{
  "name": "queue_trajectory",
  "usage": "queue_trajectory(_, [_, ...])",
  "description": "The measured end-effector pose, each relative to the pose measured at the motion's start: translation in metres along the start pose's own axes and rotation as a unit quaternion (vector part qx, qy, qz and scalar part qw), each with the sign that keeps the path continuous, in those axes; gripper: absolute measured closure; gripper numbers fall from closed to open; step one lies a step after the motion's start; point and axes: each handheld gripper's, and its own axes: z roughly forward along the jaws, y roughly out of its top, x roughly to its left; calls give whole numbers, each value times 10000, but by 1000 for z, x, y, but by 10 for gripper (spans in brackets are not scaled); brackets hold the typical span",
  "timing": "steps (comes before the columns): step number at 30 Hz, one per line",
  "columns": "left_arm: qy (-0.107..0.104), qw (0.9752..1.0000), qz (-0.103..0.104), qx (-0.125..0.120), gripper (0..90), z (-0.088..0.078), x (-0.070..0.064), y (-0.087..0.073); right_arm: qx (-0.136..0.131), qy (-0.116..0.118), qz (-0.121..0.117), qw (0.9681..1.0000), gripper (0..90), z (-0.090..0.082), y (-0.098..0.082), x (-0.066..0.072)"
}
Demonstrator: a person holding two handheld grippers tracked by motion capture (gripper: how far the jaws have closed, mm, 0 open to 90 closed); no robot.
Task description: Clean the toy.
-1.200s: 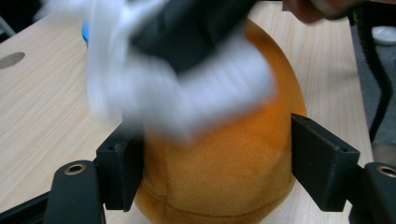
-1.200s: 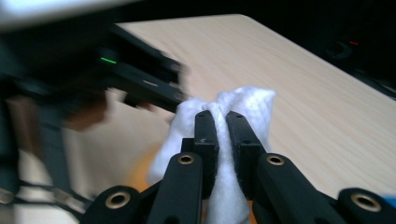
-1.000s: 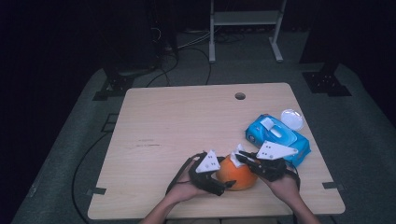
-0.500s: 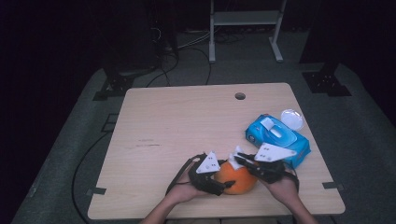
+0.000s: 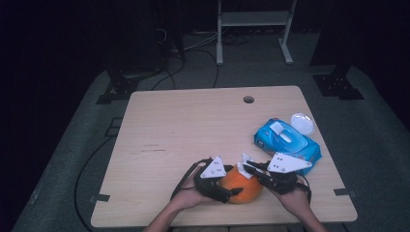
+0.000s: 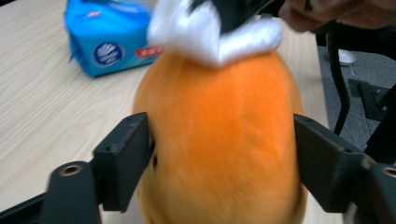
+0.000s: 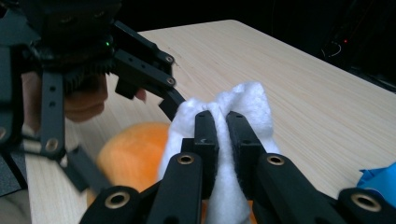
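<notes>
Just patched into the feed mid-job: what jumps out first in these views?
The bright orange fruit at the table's near edge, clamped between the jaws of the left gripper. The right gripper pinches a white wipe and presses it on top of the fruit. Behind, to the right, lies a blue wipes pack with a small round lid beside it.
</notes>
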Motion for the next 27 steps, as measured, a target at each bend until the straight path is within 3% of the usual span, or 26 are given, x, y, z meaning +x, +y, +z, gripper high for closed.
queue_trajectory(2, [3,9999,-139,-63,287,-6,9,-5,10,-119,132,9998,830,-5,-6,-9])
queue_trajectory(4, [-40,9993,-342,-113,311,-9,16,-10,0,-199,416,9989,831,-9,-16,-22])
queue_trajectory(6, [-58,9992,-370,-118,311,-8,18,-10,-50,-152,577,9982,831,-11,-20,-25])
queue_trajectory(9, [-47,9994,-333,-63,319,-7,17,-9,-151,38,525,9985,831,-10,-15,-17])
queue_trajectory(12, [-131,9991,-406,-77,328,-9,21,-13,-115,145,281,9994,831,-8,-10,-4])
queue_trajectory(16, [-219,9976,-644,-123,318,-11,28,-17,24,10,402,9992,831,-14,-19,-18])
queue_trajectory(18, [-226,9970,-728,-134,311,-11,30,-18,115,-55,579,9982,831,-20,-28,-27])
queue_trajectory(22, [-225,9972,-699,-154,302,-8,28,-14,223,103,704,9972,831,-23,-40,-24])
queue_trajectory(27, [-183,9989,-413,-92,314,-3,20,-8,-8,268,572,9980,832,-19,-26,-17])
